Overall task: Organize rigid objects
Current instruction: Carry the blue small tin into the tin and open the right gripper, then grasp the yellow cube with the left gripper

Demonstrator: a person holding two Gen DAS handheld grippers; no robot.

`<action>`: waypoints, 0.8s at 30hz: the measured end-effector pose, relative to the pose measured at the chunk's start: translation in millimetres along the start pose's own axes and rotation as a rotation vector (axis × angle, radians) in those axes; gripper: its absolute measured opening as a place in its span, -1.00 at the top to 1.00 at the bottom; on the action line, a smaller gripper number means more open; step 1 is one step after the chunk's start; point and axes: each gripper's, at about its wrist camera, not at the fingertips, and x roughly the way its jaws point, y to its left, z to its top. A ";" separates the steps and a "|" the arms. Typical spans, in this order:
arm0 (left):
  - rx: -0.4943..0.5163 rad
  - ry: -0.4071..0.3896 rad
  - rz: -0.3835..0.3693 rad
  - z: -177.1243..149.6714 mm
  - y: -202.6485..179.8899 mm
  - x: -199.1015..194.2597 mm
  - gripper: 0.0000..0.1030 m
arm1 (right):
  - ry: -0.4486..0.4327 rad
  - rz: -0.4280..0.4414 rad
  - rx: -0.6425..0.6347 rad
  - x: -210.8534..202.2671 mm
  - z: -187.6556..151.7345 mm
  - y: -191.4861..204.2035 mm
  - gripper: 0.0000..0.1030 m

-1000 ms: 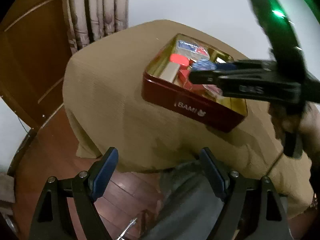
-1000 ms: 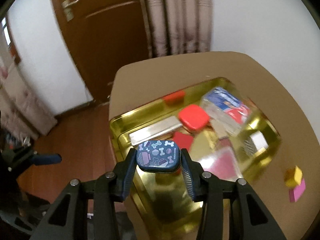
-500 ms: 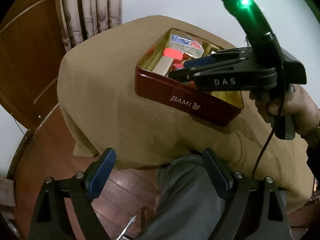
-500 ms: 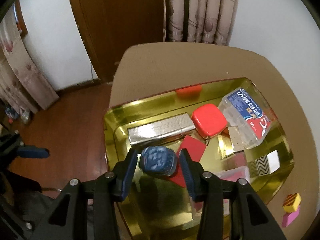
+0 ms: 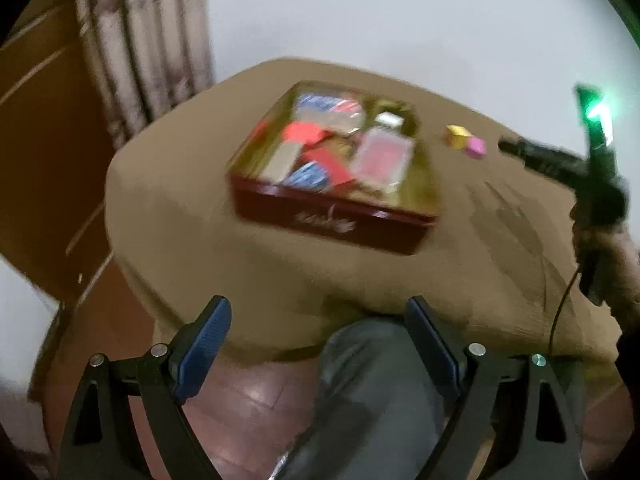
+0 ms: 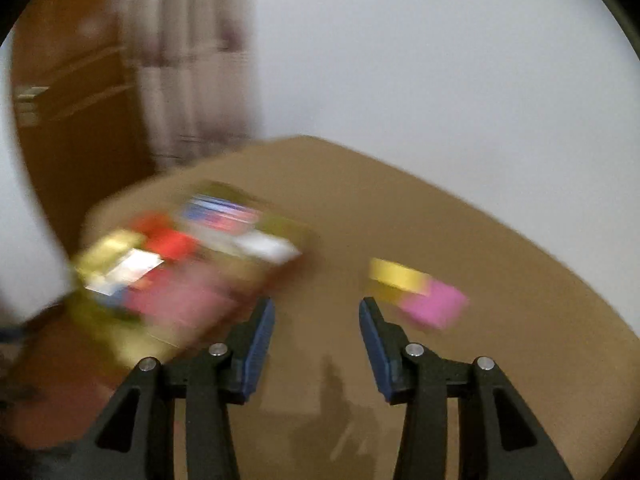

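Now blurred yellow block [image 6: 394,274] beside pink block [image 6: 434,307]

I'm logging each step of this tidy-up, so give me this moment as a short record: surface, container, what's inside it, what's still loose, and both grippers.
surface: table under a tan cloth
container: red tin, gold inside, no lid on it
inside tin: blue patterned tin, red pieces, clear box; the rest too blurred to name
loose on cloth: yellow block and pink block, side by side
left gripper: open, empty, off the near table edge
right gripper: open, empty, facing the two blocks
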 end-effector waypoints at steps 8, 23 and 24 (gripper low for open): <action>0.236 -0.057 -0.154 62.9 -75.6 -5.2 -0.72 | 0.109 -0.226 0.195 13.7 -67.5 -115.0 0.13; 0.115 0.165 -0.094 232.1 -183.4 167.0 -0.72 | 0.012 -0.149 0.289 2.5 -78.3 -131.4 -0.17; 0.118 0.173 -0.083 234.8 -188.0 175.8 -0.72 | 0.001 -0.141 0.303 -1.3 -78.2 -133.8 -0.19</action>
